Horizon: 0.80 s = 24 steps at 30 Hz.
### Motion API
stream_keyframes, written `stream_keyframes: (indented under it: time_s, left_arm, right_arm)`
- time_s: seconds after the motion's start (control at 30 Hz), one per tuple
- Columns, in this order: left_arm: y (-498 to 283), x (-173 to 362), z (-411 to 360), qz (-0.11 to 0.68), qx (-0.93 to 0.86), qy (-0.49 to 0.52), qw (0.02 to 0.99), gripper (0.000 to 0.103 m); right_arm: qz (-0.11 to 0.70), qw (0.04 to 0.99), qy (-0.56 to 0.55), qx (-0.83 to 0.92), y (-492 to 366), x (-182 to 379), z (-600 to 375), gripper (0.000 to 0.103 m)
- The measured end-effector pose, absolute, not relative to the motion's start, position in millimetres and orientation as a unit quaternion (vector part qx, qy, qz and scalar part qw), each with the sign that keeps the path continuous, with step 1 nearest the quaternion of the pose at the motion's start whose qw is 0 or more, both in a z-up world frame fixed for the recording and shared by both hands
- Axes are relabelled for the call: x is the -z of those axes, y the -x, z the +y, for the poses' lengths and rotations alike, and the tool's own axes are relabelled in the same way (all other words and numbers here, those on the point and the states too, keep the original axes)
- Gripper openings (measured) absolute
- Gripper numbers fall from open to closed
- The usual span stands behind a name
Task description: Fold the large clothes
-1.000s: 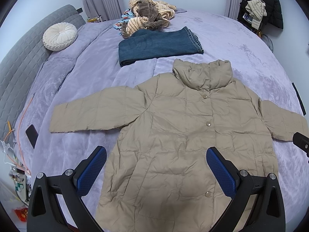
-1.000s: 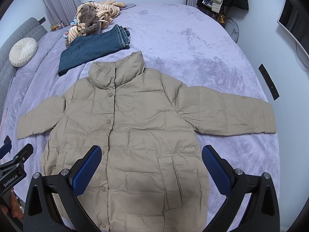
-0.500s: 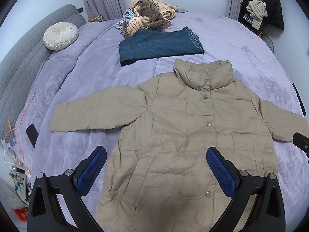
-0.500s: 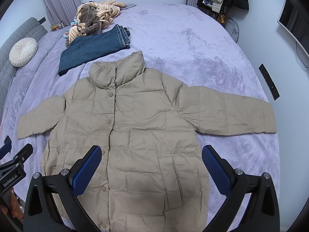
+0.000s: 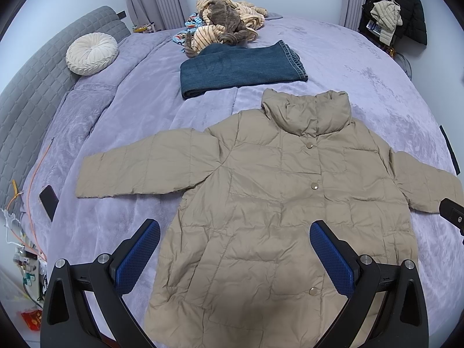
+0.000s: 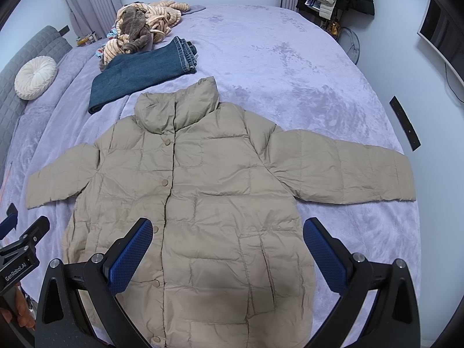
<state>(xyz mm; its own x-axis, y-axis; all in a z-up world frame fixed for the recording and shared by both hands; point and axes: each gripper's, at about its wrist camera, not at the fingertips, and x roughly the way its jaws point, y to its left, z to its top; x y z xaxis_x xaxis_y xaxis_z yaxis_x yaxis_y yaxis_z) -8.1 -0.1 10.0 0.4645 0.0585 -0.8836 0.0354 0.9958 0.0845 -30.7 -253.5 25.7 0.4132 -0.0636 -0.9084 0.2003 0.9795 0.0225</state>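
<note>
The hem of the jacket (image 5: 269,208) runs out of frame at the bottom of both wrist views, hidden behind the gripper bodies, and in the left wrist view the cuff on the right side is partly covered by a black part of the other tool at the frame edge. The jacket lies face up and buttoned on the purple bed (image 6: 290,66), collar pointing away, both sleeves spread flat to the sides. Open blanket remains beyond each cuff and beyond the collar on the right side; on the left, folded jeans (image 5: 237,69) lie just past the collar, with a heap of clothes (image 5: 226,26) behind them and a round white cushion (image 5: 91,53) well apart near the headboard. The left gripper (image 5: 235,256) is held above the lower left half of the jacket, fingers wide apart, gripping nothing. The right gripper (image 6: 227,255) is held above the lower right half — fingers likewise spread wide, clear of the fabric.
</note>
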Motion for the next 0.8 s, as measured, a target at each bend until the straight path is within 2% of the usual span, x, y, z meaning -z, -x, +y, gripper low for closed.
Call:
stream_keyframes:
  time_s: [0.8]
  left_arm:
    - [8.8, -10.2, 1.7, 0.517, -0.007, -0.046, 0.854, 0.103]
  right_arm:
    - [0.535, 0.838, -0.064, 0.08, 31.0, -26.3, -252.6, 0.103]
